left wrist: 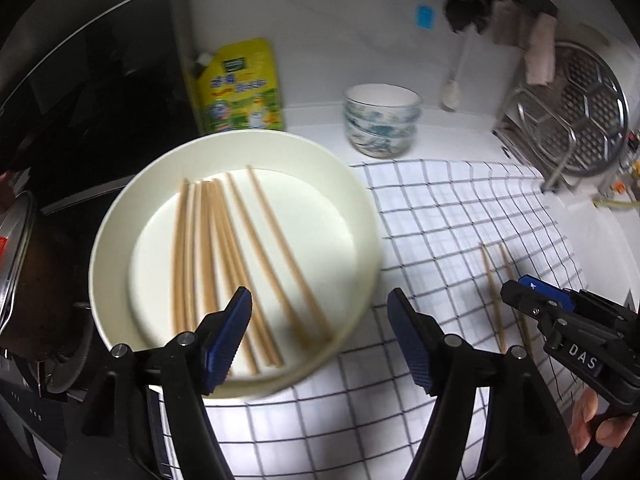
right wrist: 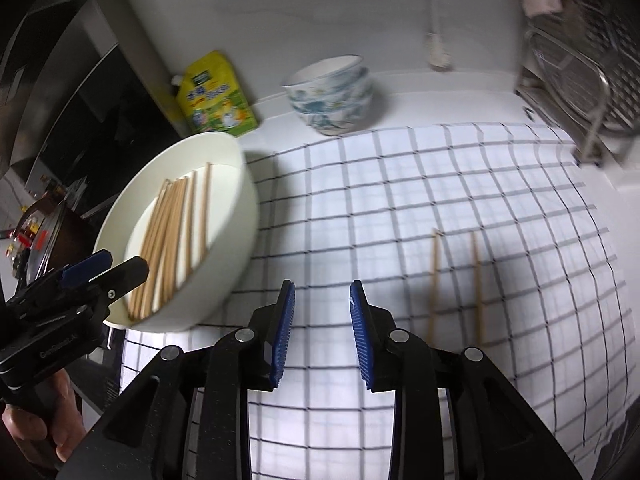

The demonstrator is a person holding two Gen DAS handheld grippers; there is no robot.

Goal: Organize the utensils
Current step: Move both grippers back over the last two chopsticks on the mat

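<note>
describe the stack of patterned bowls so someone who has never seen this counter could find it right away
Start at the checked cloth spread over the white counter. Just beyond its far edge, near the wall, stands the stack of bowls, to the right of the yellow pouch. Unlike the big plain white bowl holding chopsticks, these are small, nested, and painted with a blue-green pattern.

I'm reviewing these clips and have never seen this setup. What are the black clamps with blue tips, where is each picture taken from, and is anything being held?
These are two hand-held grippers, each carrying a fisheye camera that looks along its fingers. One view shows the left gripper above the round white bowl of wooden chopsticks. The other shows the right gripper over the white checked cloth, where two loose wooden chopsticks lie. Behind stand stacked blue-patterned bowls and a yellow pouch. Both grippers are open and hold nothing.
</note>
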